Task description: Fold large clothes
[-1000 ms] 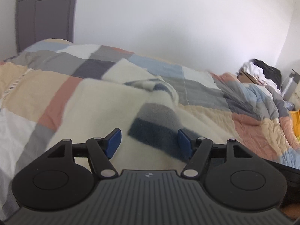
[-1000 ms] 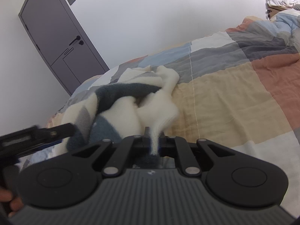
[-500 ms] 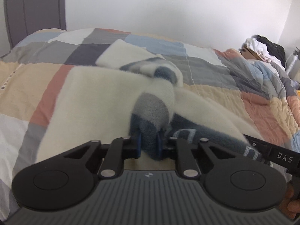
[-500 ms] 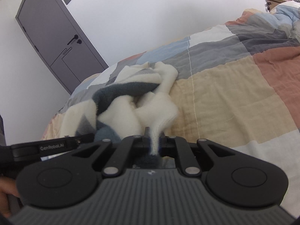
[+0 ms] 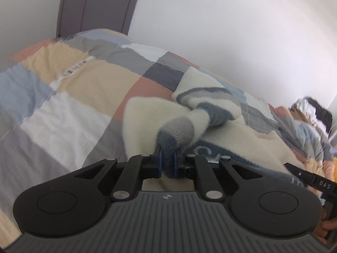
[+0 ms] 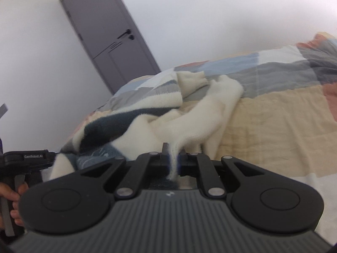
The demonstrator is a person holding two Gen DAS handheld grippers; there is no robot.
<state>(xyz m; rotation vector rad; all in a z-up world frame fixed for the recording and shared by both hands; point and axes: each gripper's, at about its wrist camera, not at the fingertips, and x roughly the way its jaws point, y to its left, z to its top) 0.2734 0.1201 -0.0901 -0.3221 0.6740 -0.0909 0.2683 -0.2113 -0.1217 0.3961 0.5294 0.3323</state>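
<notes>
- Since a second ago my left hand-held gripper (image 5: 167, 164) has gone from spread wide over the sweater (image 5: 221, 113) to pinching a grey-and-navy fold of it; its jaws are closing, the fold between the blue pads (image 5: 160, 164).
- Bed (image 5: 69, 109): its patchwork quilt fills both views, below a white wall and a grey door (image 6: 109, 42).
- Cream sweater with grey and navy bands lies bunched on the quilt, straight ahead of both hand-held grippers and reaching into each.
- My right hand-held gripper (image 6: 173, 164) is clenched on a cream edge of the sweater.
</notes>
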